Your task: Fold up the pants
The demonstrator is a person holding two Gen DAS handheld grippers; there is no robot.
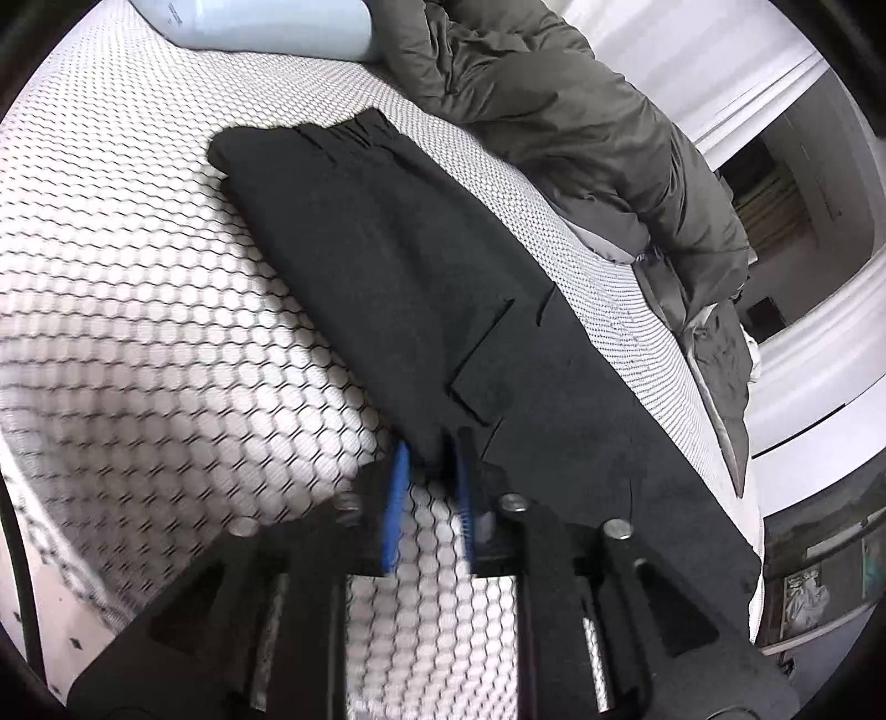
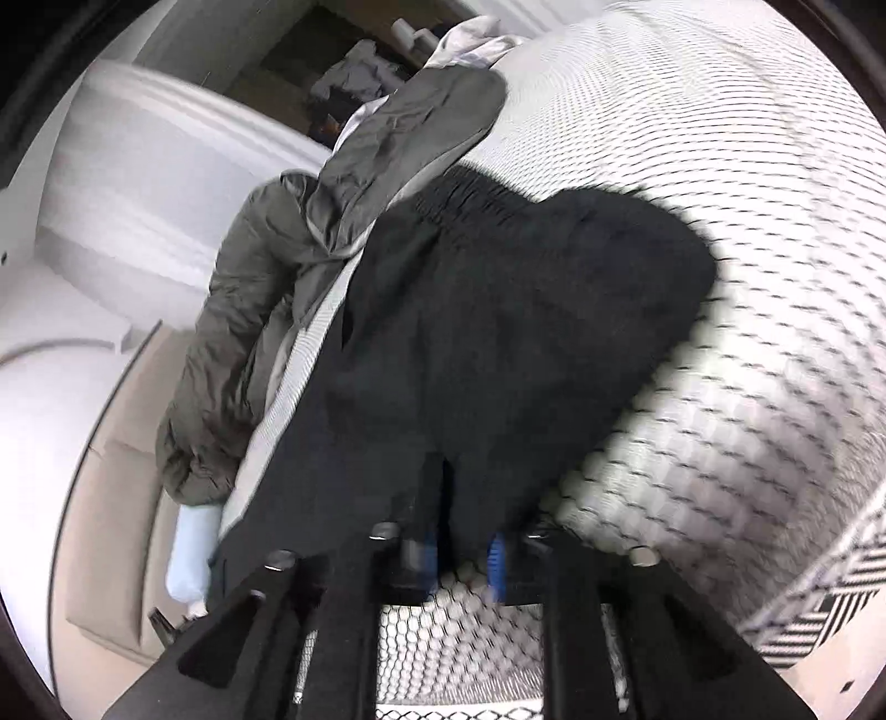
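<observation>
Black pants [image 1: 398, 288] lie lengthwise on the white honeycomb-patterned mattress [image 1: 138, 310], waistband at the far end. My left gripper [image 1: 432, 459] has its blue pads closed on the near edge of the pants. In the right wrist view the same black pants [image 2: 498, 310] are bunched and lifted in front of the camera, waistband toward the top. My right gripper [image 2: 465, 531] is closed on a fold of the fabric, which hides the fingertips. That view is motion-blurred.
A grey-green duvet [image 1: 581, 127] is heaped along the far side of the mattress and also shows in the right wrist view [image 2: 277, 310]. A pale blue pillow [image 1: 260, 27] lies at the mattress head. A white wall and an open doorway [image 1: 775, 188] lie beyond.
</observation>
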